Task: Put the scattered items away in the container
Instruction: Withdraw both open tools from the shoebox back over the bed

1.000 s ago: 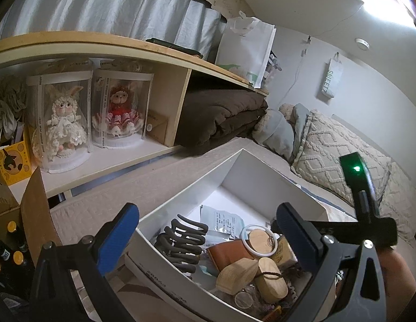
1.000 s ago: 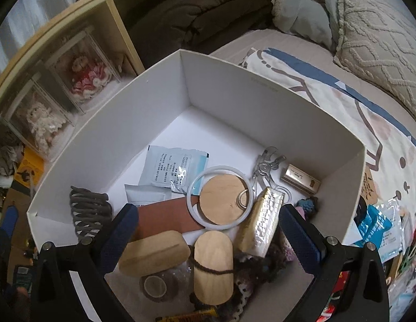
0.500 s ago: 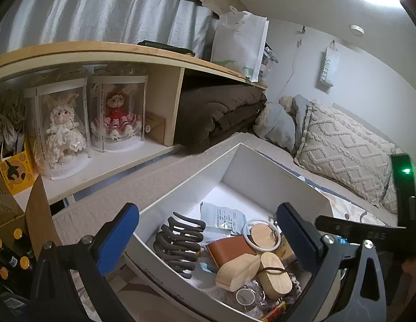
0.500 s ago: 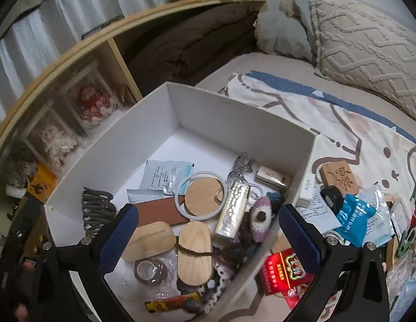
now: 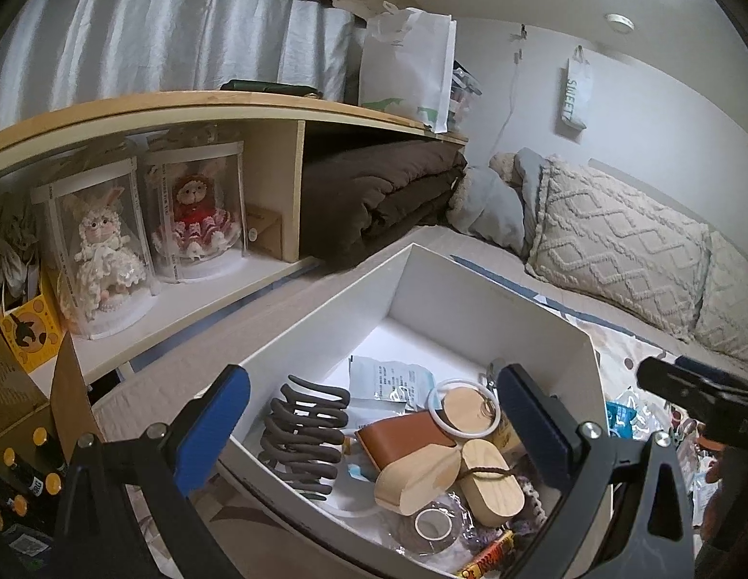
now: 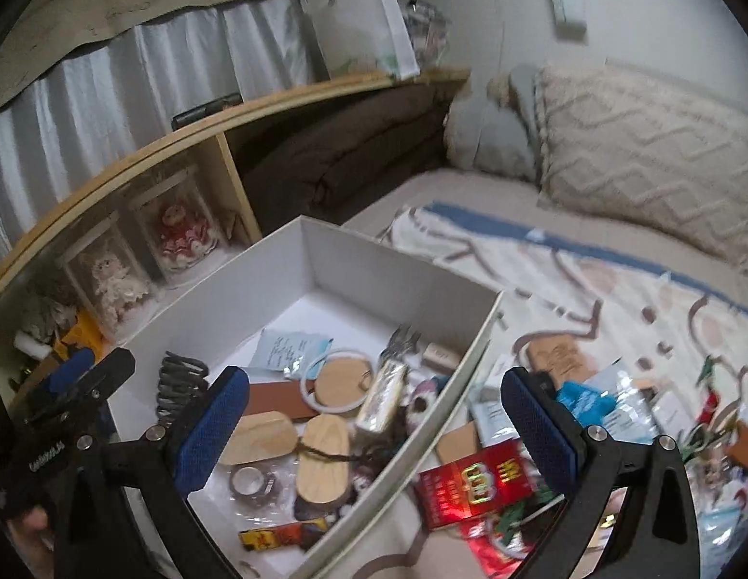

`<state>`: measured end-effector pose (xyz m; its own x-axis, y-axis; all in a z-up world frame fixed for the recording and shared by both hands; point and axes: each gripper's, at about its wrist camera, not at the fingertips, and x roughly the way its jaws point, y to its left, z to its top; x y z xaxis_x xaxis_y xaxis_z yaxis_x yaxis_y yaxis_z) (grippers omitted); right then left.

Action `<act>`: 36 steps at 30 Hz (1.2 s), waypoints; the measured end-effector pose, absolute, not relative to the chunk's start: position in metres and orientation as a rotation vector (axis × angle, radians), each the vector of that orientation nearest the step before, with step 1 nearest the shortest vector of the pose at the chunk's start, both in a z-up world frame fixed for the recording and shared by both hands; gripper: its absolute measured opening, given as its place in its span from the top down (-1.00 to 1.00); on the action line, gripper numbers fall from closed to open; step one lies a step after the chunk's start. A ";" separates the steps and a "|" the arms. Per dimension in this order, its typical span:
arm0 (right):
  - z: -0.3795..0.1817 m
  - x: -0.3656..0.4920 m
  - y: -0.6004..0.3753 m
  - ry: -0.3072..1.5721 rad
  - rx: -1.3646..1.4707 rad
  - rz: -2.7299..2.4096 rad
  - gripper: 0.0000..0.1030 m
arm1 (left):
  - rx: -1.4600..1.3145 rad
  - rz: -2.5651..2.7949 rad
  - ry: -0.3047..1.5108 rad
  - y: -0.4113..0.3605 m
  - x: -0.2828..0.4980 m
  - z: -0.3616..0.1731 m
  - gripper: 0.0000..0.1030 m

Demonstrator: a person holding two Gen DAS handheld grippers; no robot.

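I am in a bedroom. There is a bed [image 6: 470, 193] with a knitted pillow [image 6: 639, 154] and a blanket with pictures on it [image 6: 591, 289]. Next to the bed is a wooden shelf [image 5: 181, 106] with two dolls in clear cases [image 5: 147, 236] and a folded brown blanket [image 5: 374, 193].

The white box [image 6: 393, 260] sits on the bed. Lots of things are in it already: a dark hair claw [image 5: 301, 429], a brown leather pouch [image 5: 403, 439], a round wooden mirror with a white ring [image 5: 465, 412], two wooden pieces [image 5: 451, 477], a roll of clear tape [image 5: 432, 523] and a shiny gold pack [image 6: 381, 398].

More things lie on the blanket, just beside the box on its right side. I see a red pack [image 6: 475, 482], a blue packet [image 6: 581, 395] and a small wooden tile [image 6: 552, 354].

My right tongs [image 6: 374, 429] are spread wide and hold nothing. They hang over the box edge, with the red pack just below. My left tongs [image 5: 374, 424] are wide and empty too, and they point into the box.

I think I am between pick-ups and must grab the next loose thing. The red pack looks closest. To get it, I would swing my right tongs off the box, come down with one pad on each side of the pack, and then squeeze. It lies flat among other bits, so I might pinch something else with it.
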<state>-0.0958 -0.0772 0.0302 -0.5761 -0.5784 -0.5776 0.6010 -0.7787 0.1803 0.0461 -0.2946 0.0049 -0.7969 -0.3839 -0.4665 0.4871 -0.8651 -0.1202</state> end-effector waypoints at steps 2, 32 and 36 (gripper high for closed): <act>0.033 -0.089 -0.071 0.073 0.786 -2.346 -1.00 | 0.604 -2.588 0.313 -0.291 0.045 0.005 -1.00; 0.047 -0.055 0.054 -0.066 0.678 -2.551 -1.00 | 0.520 -2.777 0.195 -0.215 0.036 0.031 -1.00; 0.049 -0.048 0.080 -0.085 0.670 -2.594 -1.00 | 0.529 -2.792 0.161 -0.202 0.031 0.031 -1.00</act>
<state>-0.0484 0.0796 0.0491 -0.7769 -0.4458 -0.4446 0.4157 -0.8935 0.1695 0.0312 -0.2022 0.0312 -0.8891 -0.2651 -0.3732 0.3062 -0.9504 -0.0544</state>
